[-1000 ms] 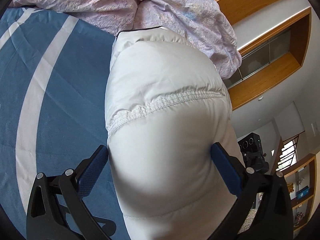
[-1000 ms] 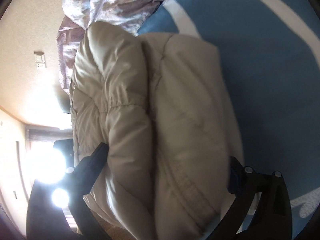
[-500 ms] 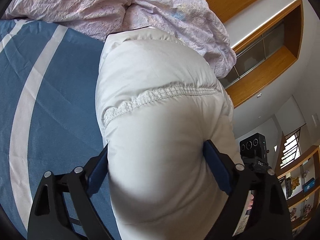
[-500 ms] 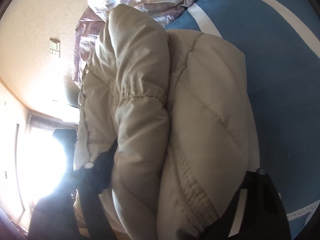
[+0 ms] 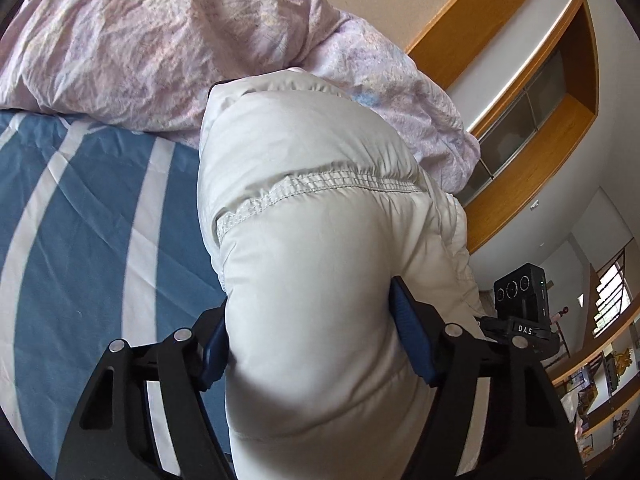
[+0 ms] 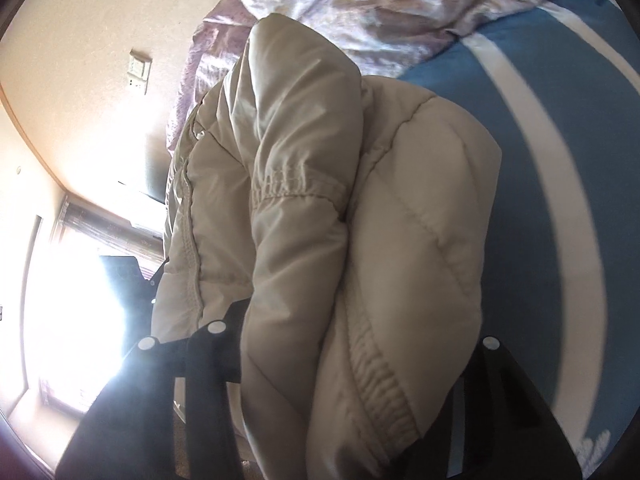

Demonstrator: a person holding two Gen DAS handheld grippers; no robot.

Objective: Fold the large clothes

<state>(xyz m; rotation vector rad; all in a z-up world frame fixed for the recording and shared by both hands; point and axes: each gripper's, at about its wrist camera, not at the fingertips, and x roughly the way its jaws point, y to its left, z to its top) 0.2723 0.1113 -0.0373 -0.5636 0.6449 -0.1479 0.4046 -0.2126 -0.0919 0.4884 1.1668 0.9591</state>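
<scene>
Puffer jacket [image 5: 320,240] sits bunched between both our grippers, above the blue striped bedsheet [image 5: 80,240] and in front of the pink duvet [image 5: 160,40]. Our left gripper [image 5: 310,344] is clamped on its padded bulk. Our right gripper [image 6: 352,344] squeezes the folded layers too.

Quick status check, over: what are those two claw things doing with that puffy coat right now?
Left gripper and right gripper: both clamped on the puffy jacket. Jacket bundled, over the blue striped bedspread. Crumpled pink duvet touching its far end.
</scene>
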